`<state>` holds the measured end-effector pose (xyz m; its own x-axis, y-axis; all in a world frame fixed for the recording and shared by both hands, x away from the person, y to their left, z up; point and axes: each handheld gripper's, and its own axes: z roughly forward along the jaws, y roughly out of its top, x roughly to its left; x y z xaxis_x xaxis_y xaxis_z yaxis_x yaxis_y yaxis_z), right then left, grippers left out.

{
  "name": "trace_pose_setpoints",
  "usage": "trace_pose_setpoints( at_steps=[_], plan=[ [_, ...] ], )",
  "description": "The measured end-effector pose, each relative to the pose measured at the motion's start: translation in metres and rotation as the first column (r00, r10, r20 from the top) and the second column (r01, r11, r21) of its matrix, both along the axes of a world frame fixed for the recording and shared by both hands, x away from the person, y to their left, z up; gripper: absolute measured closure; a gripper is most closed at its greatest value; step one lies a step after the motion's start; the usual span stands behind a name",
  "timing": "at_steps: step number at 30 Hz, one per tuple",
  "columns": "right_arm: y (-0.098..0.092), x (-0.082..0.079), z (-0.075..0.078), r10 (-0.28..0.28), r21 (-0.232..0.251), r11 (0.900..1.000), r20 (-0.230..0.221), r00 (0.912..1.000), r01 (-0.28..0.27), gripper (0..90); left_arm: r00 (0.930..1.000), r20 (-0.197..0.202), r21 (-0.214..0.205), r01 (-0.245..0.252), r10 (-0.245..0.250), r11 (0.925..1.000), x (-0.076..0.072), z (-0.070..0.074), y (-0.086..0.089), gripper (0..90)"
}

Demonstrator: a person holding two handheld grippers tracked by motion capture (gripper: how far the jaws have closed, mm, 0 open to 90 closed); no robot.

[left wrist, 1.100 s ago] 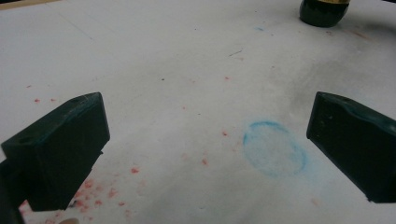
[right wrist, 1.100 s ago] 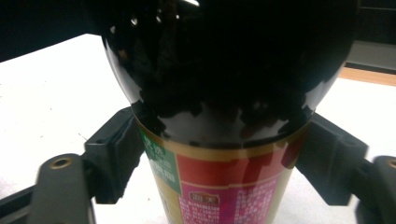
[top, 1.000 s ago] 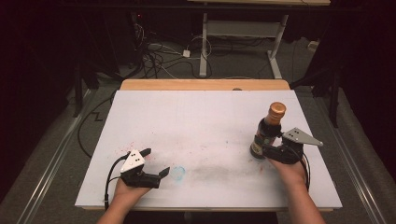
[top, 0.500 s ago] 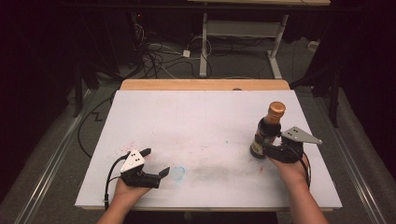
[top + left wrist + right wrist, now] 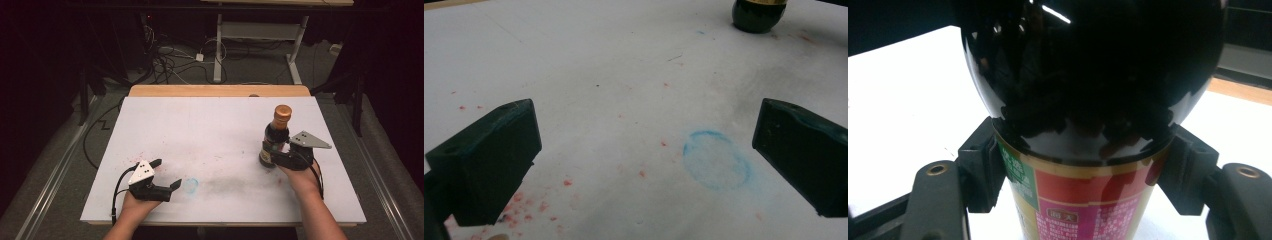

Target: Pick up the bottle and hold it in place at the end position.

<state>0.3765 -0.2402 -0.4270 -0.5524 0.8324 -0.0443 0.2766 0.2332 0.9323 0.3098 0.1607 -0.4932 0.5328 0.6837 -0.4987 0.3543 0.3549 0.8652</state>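
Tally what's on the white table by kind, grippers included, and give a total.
Bottles: 1, the dark bottle with a copper cap, held by the right gripper.
Grippers: 2, the right one and the left gripper, open over a blue ring mark.
Total: 3.

Black two-jawed left claw [image 5: 166,174] and right claw [image 5: 270,150], each topped at 12 o'clock by grey three-cornered plate, trailing black cable; forearms unsleeved.
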Motion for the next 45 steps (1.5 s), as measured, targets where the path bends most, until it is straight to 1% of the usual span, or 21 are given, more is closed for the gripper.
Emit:
trace_pose_setpoints(
  at_steps=[4,6,8,13,18,20,22,23,31,34,35,38,39,42,44,45],
  plan=[
    [0.012,0.004,0.001,0.026,-0.001,0.9997,0.001,0.9997,-0.026,32.4,1.0,0.001,0.004,0.0,0.0,1.0,0.0,0.0,0.0,0.0],
    [0.019,0.005,0.002,0.037,-0.002,0.9993,-0.001,0.9993,-0.037,32.4,1.0,0.007,0.025,0.005,-0.005,0.9997,-0.001,-0.001,-0.002,0.0],
    [0.027,0.007,0.003,0.048,-0.006,0.9988,0.001,0.9988,-0.048,32.3,0.9999,0.01,0.036,0.007,-0.007,0.9993,-0.001,-0.001,-0.003,0.0],
    [0.047,0.014,0.006,0.08,-0.006,0.9968,0.011,0.9967,-0.08,32.3,1.0,0.007,0.02,0.005,-0.005,0.9998,-0.001,-0.001,-0.002,0.0],
    [0.067,0.022,0.007,0.104,-0.01,0.9945,0.012,0.9945,-0.104,32.3,1.0,0.007,0.018,0.006,-0.006,0.9998,-0.001,-0.001,-0.002,0.0],
    [0.075,0.027,0.008,0.109,-0.001,0.994,0.01,0.994,-0.109,32.3,0.9999,0.009,0.013,0.005,-0.005,0.9999,-0.001,-0.001,-0.002,0.0],
    [0.083,0.031,0.008,0.117,-0.007,0.9931,0.018,0.9929,-0.117,32.3,0.9999,0.01,0.014,0.006,-0.006,0.9999,-0.001,-0.001,-0.002,0.0],
    [0.086,0.033,0.008,0.12,0.003,0.9928,0.015,0.9927,-0.12,32.3,0.9999,0.011,0.012,0.006,-0.006,0.9999,-0.001,-0.001,-0.002,0.0],
    [0.114,0.046,0.005,0.152,-0.003,0.9883,0.025,0.988,-0.152,32.2,0.9999,0.01,0.013,0.012,-0.012,0.9998,-0.002,0.0,-0.001,0.0],
    [0.119,0.049,0.004,0.157,-0.008,0.9876,0.026,0.9872,-0.157,32.2,0.9999,0.009,0.013,0.012,-0.012,0.9998,-0.001,0.0,-0.001,0.0],
    [0.125,0.053,0.003,0.159,-0.012,0.9873,0.03,0.9869,-0.158,32.2,0.9999,0.007,0.012,0.012,-0.012,0.9999,-0.001,0.0,0.0,0.0],
    [0.13,0.058,0.0,0.157,-0.007,0.9875,0.025,0.9872,-0.157,32.2,0.9999,0.007,0.01,0.012,-0.012,0.9999,-0.001,0.0,0.0,0.0],
    [0.131,0.059,0.0,0.154,0.0,0.988,0.019,0.9878,-0.154,32.2,0.9999,0.007,0.009,0.013,-0.013,0.9999,-0.001,0.0,0.0,0.0],
    [0.133,0.062,-0.003,0.158,-0.006,0.9875,0.025,0.9872,-0.158,32.2,0.9999,0.009,0.007,0.013,-0.013,0.9999,-0.002,0.0,0.0,0.0],
    [0.135,0.064,-0.004,0.154,0.002,0.988,0.017,0.9879,-0.154,32.1,0.9998,0.01,0.005,0.015,-0.015,0.9999,-0.002,0.0,0.0,0.0],
    [0.135,0.065,-0.004,0.158,-0.001,0.9874,0.024,0.9871,-0.158,32.1,0.9998,0.01,0.003,0.014,-0.014,0.9999,-0.002,0.0,0.0,0.0]
  ],
)
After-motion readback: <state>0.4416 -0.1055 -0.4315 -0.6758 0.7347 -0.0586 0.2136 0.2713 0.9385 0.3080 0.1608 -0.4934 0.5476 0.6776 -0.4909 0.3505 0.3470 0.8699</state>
